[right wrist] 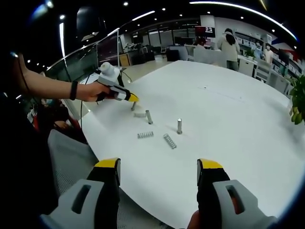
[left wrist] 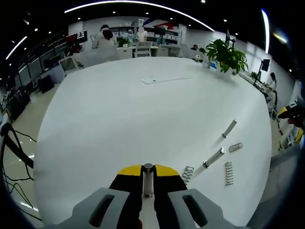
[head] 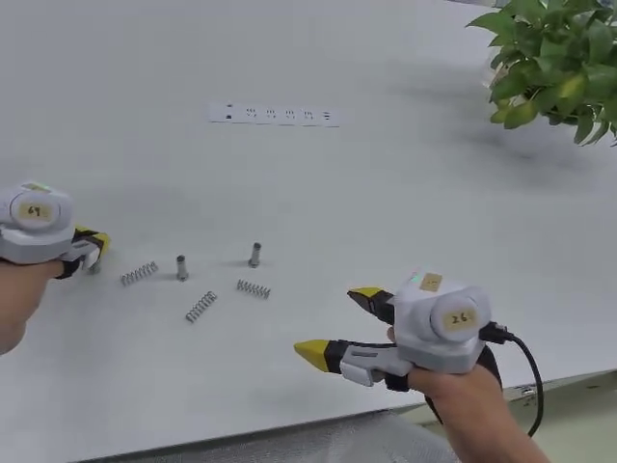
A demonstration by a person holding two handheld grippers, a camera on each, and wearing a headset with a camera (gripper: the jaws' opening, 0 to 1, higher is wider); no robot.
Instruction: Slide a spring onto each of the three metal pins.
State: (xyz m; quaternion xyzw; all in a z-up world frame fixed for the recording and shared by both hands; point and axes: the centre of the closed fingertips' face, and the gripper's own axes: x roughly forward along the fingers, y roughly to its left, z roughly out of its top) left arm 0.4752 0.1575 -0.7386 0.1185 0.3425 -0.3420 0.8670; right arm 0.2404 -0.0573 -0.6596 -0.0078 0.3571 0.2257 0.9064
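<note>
open-plan office: rows of desks (left wrist: 157, 47), ceiling downlights (right wrist: 125, 4)

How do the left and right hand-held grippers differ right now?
The left hand-held gripper is shut on a metal pin; the right hand-held gripper is open and empty. The left is close to a spring; the right is near the table edge, apart from the parts. Both have yellow jaw tips.

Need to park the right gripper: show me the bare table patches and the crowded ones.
Bare table stretches between the power strip, the plant and the open right gripper; another strip runs along the near edge below the springs. Crowded: two standing pins and three springs clustered beside the left gripper, shut on the third pin.
</note>
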